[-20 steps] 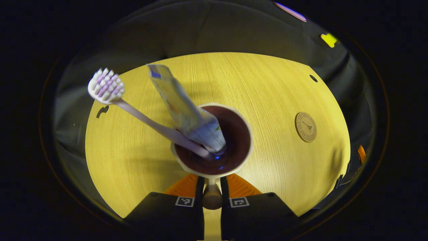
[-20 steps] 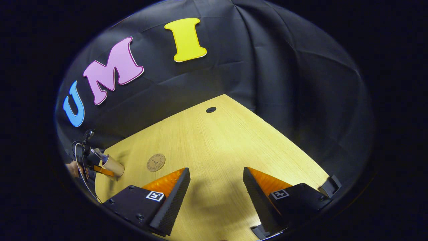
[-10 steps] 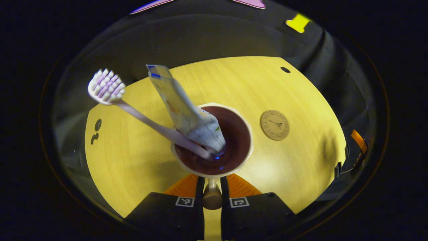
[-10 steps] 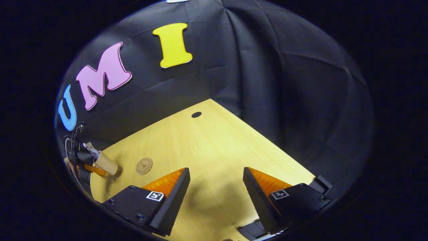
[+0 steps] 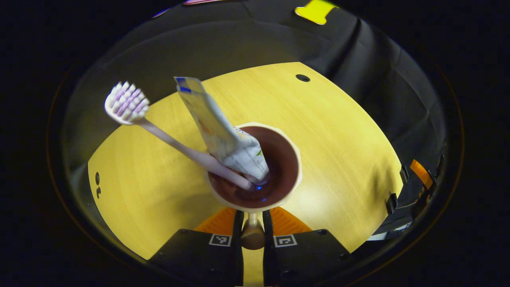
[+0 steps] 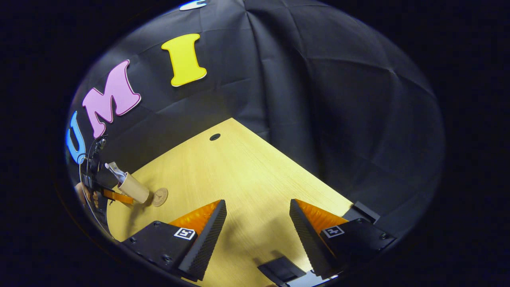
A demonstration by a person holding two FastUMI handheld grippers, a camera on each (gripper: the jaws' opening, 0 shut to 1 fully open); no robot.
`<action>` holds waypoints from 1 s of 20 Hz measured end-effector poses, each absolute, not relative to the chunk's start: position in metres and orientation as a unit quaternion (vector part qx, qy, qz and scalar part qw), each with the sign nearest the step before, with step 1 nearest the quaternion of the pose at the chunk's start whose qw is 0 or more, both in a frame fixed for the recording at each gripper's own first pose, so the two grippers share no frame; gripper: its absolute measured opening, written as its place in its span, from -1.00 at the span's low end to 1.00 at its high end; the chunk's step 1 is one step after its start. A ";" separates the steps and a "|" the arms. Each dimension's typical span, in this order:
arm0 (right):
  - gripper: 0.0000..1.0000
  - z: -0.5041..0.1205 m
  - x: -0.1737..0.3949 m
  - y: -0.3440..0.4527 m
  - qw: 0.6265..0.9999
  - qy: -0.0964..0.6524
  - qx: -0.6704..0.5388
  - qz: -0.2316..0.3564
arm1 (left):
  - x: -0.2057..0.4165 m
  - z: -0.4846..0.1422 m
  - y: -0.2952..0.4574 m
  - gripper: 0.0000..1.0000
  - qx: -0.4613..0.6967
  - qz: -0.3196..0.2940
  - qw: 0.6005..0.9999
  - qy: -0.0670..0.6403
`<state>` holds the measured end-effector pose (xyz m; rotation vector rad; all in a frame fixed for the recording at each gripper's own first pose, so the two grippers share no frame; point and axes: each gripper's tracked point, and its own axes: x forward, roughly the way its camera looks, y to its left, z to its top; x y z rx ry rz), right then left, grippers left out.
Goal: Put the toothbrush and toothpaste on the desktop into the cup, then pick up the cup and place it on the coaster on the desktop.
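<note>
A beige cup with a dark inside hangs above the wooden table, with my left gripper shut on its small handle. A pale toothbrush and a toothpaste tube stand in it, leaning left. In the right gripper view the cup is small at the far left, tilted, its base just left of the round brown coaster. The left gripper and a hand are behind it. My right gripper stands open over bare table, holding nothing.
A dark cable hole sits near the table's far edge, also seen in the left gripper view as the cable hole. A small black object lies at the near edge. Black cloth walls close the table's far sides.
The left gripper has carried the cup toward the coaster; in the left gripper view the coaster slid left and went out of sight behind the cup. The right gripper stayed open and turned right.
</note>
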<state>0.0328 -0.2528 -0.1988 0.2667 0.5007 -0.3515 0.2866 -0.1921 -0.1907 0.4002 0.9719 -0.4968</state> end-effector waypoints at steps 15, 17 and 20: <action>0.96 -0.210 0.007 -0.256 0.944 0.258 0.119 -0.169 | 0.289 -0.203 -0.215 -0.53 0.221 -0.235 0.819 0.474; 0.96 -0.211 0.006 -0.254 0.944 0.258 0.120 -0.168 | 0.289 -0.199 -0.216 -0.36 0.217 -0.233 0.824 0.469; 0.96 -0.205 0.005 -0.250 0.947 0.255 0.108 -0.162 | 0.286 -0.186 -0.217 -0.19 0.210 -0.232 0.835 0.452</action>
